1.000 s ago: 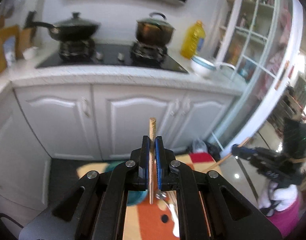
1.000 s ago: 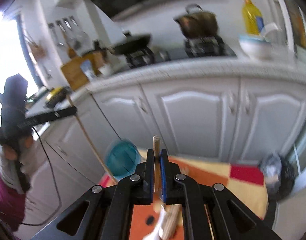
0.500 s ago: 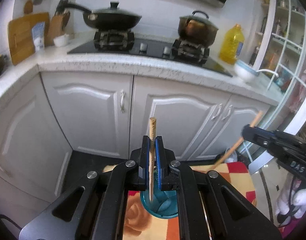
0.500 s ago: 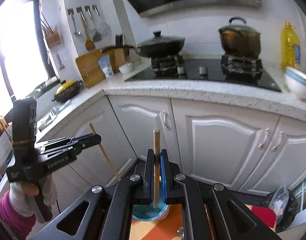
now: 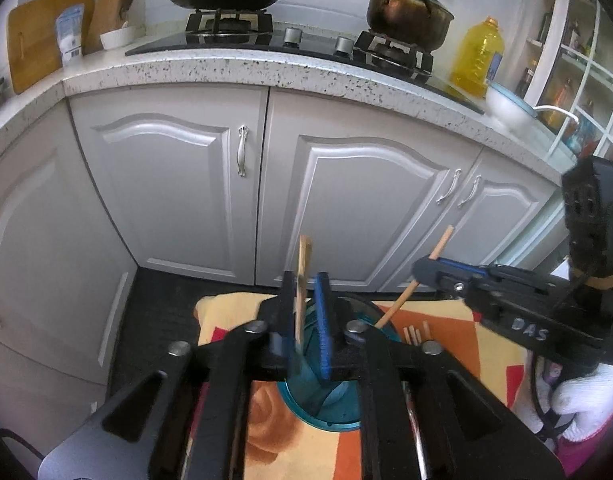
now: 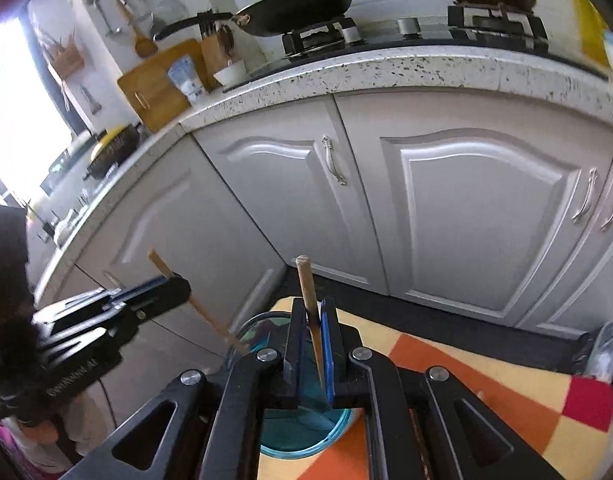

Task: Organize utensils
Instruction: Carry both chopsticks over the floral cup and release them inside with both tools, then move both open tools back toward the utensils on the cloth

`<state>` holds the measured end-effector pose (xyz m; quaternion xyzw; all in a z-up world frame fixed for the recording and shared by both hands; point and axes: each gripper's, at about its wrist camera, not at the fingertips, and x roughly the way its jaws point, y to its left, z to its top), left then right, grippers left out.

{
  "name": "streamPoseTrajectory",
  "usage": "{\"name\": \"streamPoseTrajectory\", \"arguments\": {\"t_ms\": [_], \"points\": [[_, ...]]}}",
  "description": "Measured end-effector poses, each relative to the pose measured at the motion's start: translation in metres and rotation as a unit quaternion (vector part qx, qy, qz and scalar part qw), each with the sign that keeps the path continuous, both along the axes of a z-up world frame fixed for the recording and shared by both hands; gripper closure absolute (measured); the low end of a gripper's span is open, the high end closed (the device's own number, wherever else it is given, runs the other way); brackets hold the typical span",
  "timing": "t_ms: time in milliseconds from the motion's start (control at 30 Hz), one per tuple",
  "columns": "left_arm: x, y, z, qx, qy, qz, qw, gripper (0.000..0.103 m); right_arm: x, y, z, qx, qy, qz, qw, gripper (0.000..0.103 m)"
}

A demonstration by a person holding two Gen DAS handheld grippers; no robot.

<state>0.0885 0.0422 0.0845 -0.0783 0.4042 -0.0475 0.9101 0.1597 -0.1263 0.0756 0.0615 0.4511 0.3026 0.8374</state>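
Wooden chopstick (image 5: 302, 276) stands loose between my just-opened left jaws (image 5: 309, 320) over the blue cup (image 5: 326, 404), while my right jaws (image 6: 313, 344) clamp another stick (image 6: 308, 296).

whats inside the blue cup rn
The lower ends of two wooden sticks dip into the blue cup: the left gripper's flat stick and the right gripper's round stick. The cup's bottom is covered by the grippers.

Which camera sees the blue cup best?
The right wrist view: the blue cup shows its open mouth and near rim below the fingers. In the left wrist view the cup is mostly hidden behind the gripper's black frame.
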Motion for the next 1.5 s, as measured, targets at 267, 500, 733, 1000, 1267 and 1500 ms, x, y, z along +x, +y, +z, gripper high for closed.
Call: {"name": "streamPoseTrajectory", "arguments": {"t_ms": [267,500,733,1000,1267,1500], "points": [[-0.018,0.001,0.007,-0.020,-0.008,0.001,0.9998,0.058,-0.026,-0.019,0.013,0.006,-0.016,-0.008,1.000,0.057],[-0.051,-0.027,0.017,0.019,-0.042,-0.013,0.9989,0.058,-0.067,-0.036,0.029,-0.006,-0.041,-0.036,0.998,0.057],[-0.079,-0.062,0.019,0.023,-0.061,-0.033,0.9973,0.058,-0.117,-0.066,0.040,-0.037,-0.076,-0.104,0.991,0.057],[-0.102,-0.101,0.013,0.036,-0.064,-0.060,0.9955,0.058,-0.163,-0.102,0.036,-0.065,-0.077,-0.153,0.983,0.052],[-0.119,-0.131,0.007,0.041,-0.063,-0.086,0.9935,0.058,-0.197,-0.126,0.037,-0.092,-0.086,-0.183,0.975,0.045],[-0.126,-0.150,0.004,0.045,-0.061,-0.104,0.9917,0.058,-0.212,-0.143,0.034,-0.097,-0.079,-0.194,0.973,0.043]]}}
